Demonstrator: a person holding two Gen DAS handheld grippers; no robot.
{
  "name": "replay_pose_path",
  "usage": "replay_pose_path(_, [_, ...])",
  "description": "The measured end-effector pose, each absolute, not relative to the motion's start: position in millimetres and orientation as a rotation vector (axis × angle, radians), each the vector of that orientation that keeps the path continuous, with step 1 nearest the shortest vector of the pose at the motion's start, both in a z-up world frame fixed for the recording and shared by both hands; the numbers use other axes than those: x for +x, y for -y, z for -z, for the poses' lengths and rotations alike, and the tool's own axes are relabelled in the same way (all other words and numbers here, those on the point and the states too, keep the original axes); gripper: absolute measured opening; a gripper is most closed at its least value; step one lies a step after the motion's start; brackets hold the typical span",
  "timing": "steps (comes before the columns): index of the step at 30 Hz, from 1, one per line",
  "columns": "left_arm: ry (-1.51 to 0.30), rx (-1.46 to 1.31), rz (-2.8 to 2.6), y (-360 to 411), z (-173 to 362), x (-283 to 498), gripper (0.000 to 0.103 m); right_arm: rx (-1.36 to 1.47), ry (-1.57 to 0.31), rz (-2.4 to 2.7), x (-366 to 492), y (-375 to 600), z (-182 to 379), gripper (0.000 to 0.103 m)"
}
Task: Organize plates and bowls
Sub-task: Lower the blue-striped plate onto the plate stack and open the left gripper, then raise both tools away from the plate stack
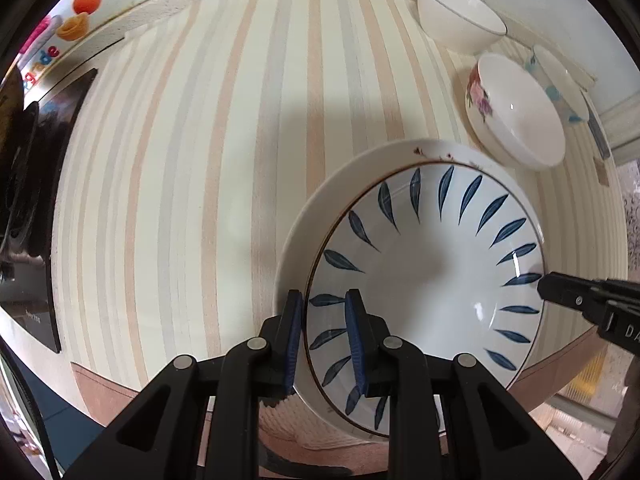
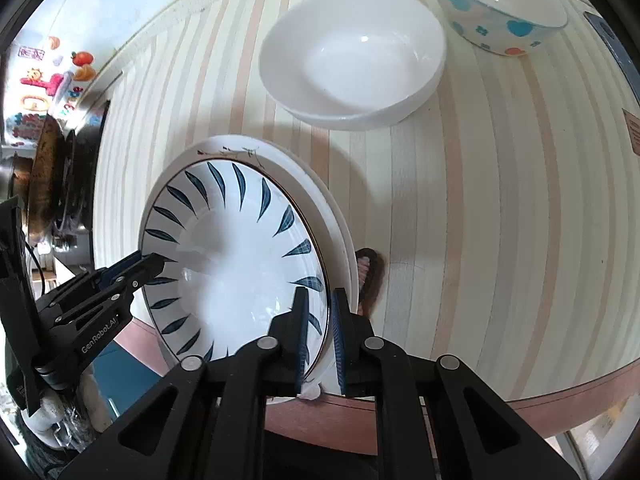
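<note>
Leaf-patterned bowl (image 1: 424, 280) being pinched at opposite rims by left gripper (image 1: 326, 336) and right gripper (image 2: 320, 332), apparently stacking onto white plate (image 1: 320, 200); next likely needing both jaws opened.

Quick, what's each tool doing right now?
Left tool: shut on the leaf-pattern plate rim.
Right tool: shut on the opposite rim.

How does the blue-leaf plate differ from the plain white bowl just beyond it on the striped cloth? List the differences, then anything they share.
The blue-leaf plate is wide and shallow; the plain white bowl is deeper with steeper walls. The plate's inside carries a ring of dark blue leaves; the bowl's inside is unmarked. Both grippers straddle the plate's rim, while the bowl stands untouched. Both are glossy white and upright.
</note>
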State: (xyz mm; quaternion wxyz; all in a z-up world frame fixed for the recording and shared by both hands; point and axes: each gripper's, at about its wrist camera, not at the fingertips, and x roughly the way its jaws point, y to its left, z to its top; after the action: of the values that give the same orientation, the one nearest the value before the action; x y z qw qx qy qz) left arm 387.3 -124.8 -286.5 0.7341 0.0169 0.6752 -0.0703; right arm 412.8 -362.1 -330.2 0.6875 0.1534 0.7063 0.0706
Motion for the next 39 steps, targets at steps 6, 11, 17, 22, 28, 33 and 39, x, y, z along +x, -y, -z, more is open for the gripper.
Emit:
replay_pose_path(6, [-1.415,0.039,0.145,127.4,258.2,372.7,0.020,0.298,-1.533,-0.135,399.5,356.8,311.0,0.032])
replay_pose_path(11, [-1.324,0.058,0.139,132.3,226.2,352.2,0.021,0.233,-1.470,-0.110,380.5,345.9,285.9,0.057])
replay_pose_path(17, [-1.244,0.053,0.151,127.0,190.8,337.7,0.041,0.205,-1.400,-0.093,351.3,335.5,250.9,0.068])
replay_pose_path(22, [-1.192,0.030,0.164,113.5,163.7,316.3,0.077,0.208,-1.342,-0.068,330.8,331.2,222.0,0.077])
replay_pose_path(28, [-1.109,0.023,0.172,96.6,123.1,280.2,0.090,0.199,-1.243,-0.034,286.5,318.9,171.5,0.083])
replay_pose_path(33, [-1.033,0.023,0.177,84.1,85.1,243.5,0.090,0.203,-1.134,-0.024,242.0,305.8,116.2,0.085])
replay_pose_path(39, [-0.962,0.016,0.194,69.2,45.0,199.4,0.090,0.197,-1.024,-0.013,187.5,288.3,60.2,0.087])
